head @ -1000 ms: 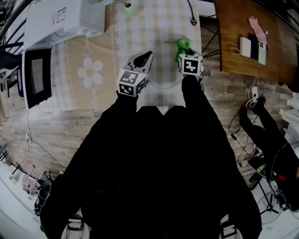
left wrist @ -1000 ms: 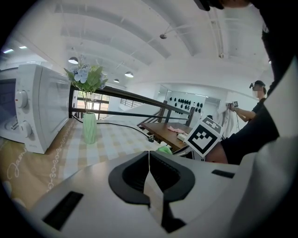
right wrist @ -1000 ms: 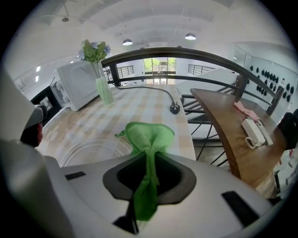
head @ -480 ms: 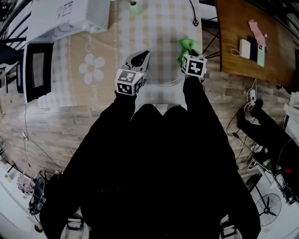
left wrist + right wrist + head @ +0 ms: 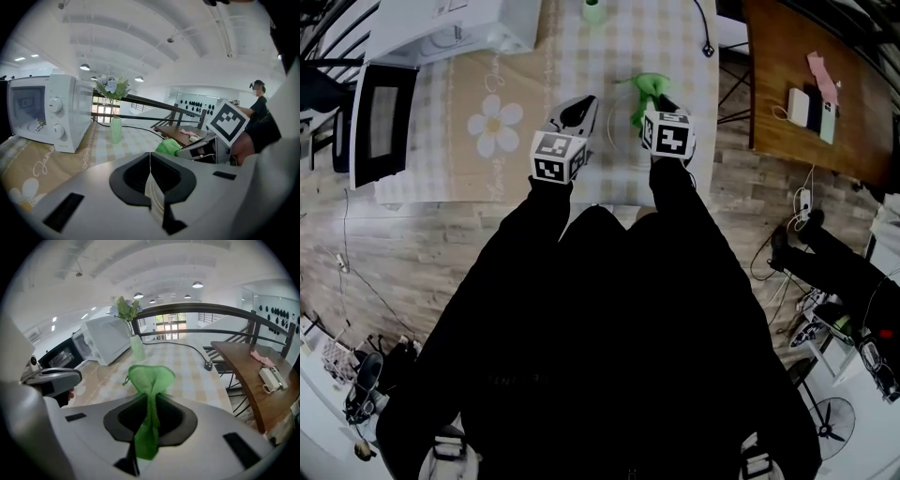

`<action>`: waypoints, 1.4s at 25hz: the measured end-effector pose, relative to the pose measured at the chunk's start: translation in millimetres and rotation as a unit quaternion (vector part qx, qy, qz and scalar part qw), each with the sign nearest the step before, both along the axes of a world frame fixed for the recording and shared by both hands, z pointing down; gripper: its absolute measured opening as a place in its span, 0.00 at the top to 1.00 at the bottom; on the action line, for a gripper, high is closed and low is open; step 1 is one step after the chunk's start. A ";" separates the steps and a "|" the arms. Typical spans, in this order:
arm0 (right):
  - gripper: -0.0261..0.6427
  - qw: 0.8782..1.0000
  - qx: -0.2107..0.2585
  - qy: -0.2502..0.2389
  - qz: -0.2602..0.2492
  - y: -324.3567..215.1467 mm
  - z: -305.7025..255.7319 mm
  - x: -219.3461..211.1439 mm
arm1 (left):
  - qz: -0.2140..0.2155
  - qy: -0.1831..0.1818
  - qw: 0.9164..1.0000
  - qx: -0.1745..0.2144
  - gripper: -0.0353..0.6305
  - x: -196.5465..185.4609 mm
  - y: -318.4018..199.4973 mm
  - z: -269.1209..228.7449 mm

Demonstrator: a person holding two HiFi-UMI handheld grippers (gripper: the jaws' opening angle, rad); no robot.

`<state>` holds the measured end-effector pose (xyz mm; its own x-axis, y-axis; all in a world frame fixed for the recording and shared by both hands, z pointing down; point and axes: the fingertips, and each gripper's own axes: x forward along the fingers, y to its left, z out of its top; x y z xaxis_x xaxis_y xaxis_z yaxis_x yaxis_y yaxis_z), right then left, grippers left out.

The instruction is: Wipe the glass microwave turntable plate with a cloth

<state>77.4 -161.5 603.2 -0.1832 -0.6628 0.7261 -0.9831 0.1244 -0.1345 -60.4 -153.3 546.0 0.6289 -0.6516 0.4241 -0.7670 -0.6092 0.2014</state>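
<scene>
Drawn closer together, both reaching forward, left claw (image 5: 151,164) clamps glass plate (image 5: 154,193), right claw (image 5: 149,398) pinches green cloth (image 5: 150,377).

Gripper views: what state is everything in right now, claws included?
left claw, shut on the glass plate
right claw, shut on the green cloth
green cloth, bunched between the jaws
microwave door, open
vase, upright, holding flowers
</scene>
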 end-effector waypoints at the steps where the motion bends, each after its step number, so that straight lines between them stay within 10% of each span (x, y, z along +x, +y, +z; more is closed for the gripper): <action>1: 0.86 1.000 0.002 -0.006 -0.007 -1.3 -1.1 -10.2 | 0.000 -0.001 1.000 0.001 0.91 -3.3 -0.4 -0.7; 18: 0.86 0.996 -0.025 -0.024 -0.088 -10.1 25.0 -118.8 | -0.005 -0.011 1.000 -0.013 0.91 -45.0 -5.0 4.6; 35: 0.85 0.989 -0.066 -0.005 -0.131 -1.2 60.6 -125.2 | -0.013 -0.007 0.999 -0.029 0.91 -44.1 -2.4 13.5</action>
<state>-47.9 -162.7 663.8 -0.3437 -0.4917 0.8000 -0.9178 0.3561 -0.1754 -104.5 -155.7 559.6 0.6055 -0.6420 0.4704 -0.7858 -0.5760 0.2253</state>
